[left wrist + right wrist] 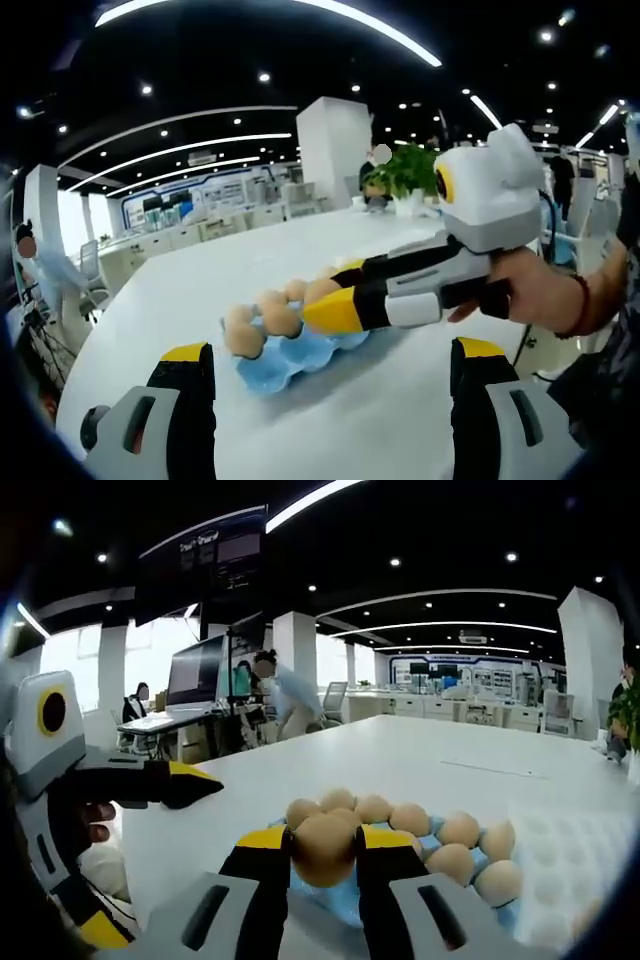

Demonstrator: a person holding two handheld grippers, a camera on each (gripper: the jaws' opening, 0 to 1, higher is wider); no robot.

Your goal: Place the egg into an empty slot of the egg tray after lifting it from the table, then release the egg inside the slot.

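My right gripper [323, 842] is shut on a brown egg [323, 858], which sits between its yellow-tipped jaws just above the near edge of the blue egg tray [345, 905]. Several eggs [460, 830] fill the tray's farther slots. In the left gripper view, the right gripper [318, 312] reaches in from the right, held by a hand, with its tips over the blue tray [290, 360] and its eggs [245, 338]. My left gripper [332, 350] stands open and holds nothing, its jaws wide apart short of the tray. It also shows at the left of the right gripper view, as the left gripper [195, 780].
The tray lies on a long white table [200, 290]. A white moulded tray [575, 850] lies to the right of the blue one. A potted plant [405, 172] stands at the table's far end. A person [285, 695] stands by desks in the background.
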